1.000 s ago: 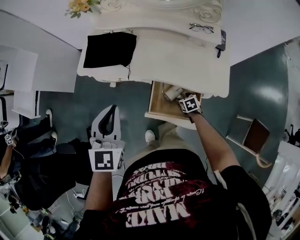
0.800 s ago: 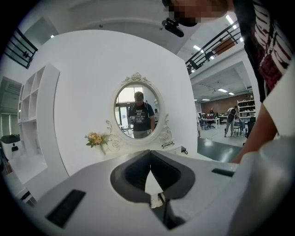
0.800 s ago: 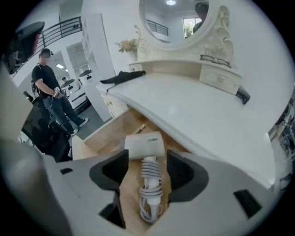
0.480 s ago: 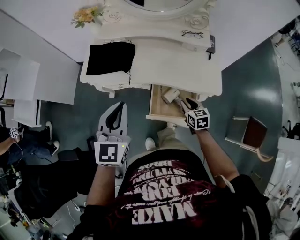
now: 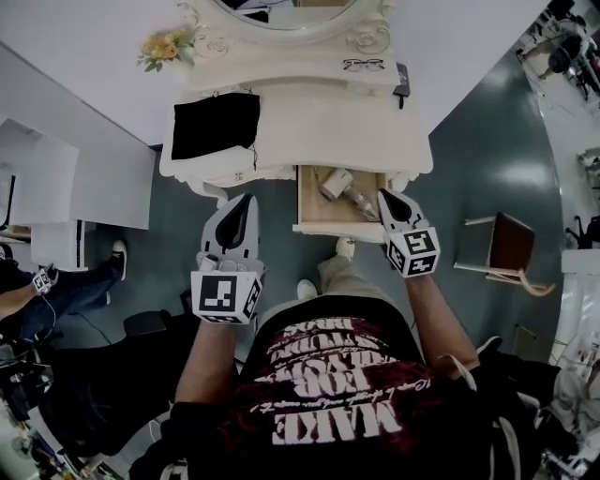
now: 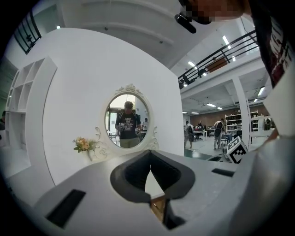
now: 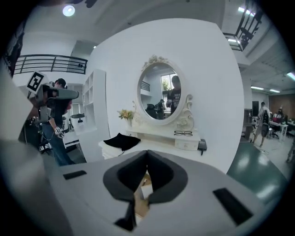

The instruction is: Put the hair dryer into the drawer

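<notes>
The hair dryer (image 5: 339, 184) lies inside the open drawer (image 5: 328, 215). It is a pale thing on the wooden bottom, near the back. The drawer sticks out from under the white bench (image 5: 319, 122).

The right tongs (image 5: 385, 195) hang just over the drawer's right corner. They do not touch the hair dryer. They have just been closing, and now their two dark pads are pressed together with nothing between them. The left tongs (image 5: 247, 199) are up in the air to the left of the drawer, in front of the bench. Their pads are pressed together too, and they carry nothing.

On the bench there is a black cloth (image 5: 216, 125) at the left. A pair of glasses (image 5: 363, 65) sits at the back right, with a dark flat thing (image 5: 402, 81) just beside it. A round mirror (image 5: 286, 9) with a curly white frame stands at the back. Yellow flowers (image 5: 161, 47) are to its left.

Each pair of tongs has a cube with black and white squares on it. The person's dark shirt has big pale letters. The word "MAKE" can be read on it, upside down from above. The other lines on the shirt are too bent to read.
</notes>
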Tool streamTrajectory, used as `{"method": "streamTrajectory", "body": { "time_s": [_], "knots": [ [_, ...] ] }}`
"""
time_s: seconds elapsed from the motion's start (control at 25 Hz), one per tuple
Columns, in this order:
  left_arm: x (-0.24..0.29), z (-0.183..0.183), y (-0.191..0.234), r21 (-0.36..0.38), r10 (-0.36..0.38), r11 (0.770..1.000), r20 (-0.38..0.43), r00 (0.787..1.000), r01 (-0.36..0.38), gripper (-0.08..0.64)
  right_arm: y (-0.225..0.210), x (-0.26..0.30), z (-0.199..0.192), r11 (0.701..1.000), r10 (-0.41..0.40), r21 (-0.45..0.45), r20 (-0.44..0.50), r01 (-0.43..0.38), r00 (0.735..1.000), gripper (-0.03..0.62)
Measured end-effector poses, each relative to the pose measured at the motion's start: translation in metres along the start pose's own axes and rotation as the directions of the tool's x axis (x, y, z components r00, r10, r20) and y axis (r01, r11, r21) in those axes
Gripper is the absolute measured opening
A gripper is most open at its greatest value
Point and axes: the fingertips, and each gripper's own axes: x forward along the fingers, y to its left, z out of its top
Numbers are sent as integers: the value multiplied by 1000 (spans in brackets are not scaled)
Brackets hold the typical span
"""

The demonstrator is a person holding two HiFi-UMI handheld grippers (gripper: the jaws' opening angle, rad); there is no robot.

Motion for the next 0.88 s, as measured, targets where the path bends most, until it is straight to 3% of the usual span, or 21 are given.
{"method": "streamTrajectory", "body": {
  "time_s": [0.4, 0.64, 0.88],
  "knots": [
    [-33, 26, -12, 54, -42, 998, 51, 998, 39, 5, 15, -62, 64, 997, -46, -54, 120, 53, 992, 5],
    [-53, 41, -15, 61, -55, 997, 84, 995, 50, 5, 34, -89, 98, 997, -30, -66, 174, 42, 984, 5],
    [-60, 47, -20, 71, -72, 995, 92, 993, 66, 5, 41, -106, 116, 994, -34, -98, 190, 53, 981, 3]
  ]
}}
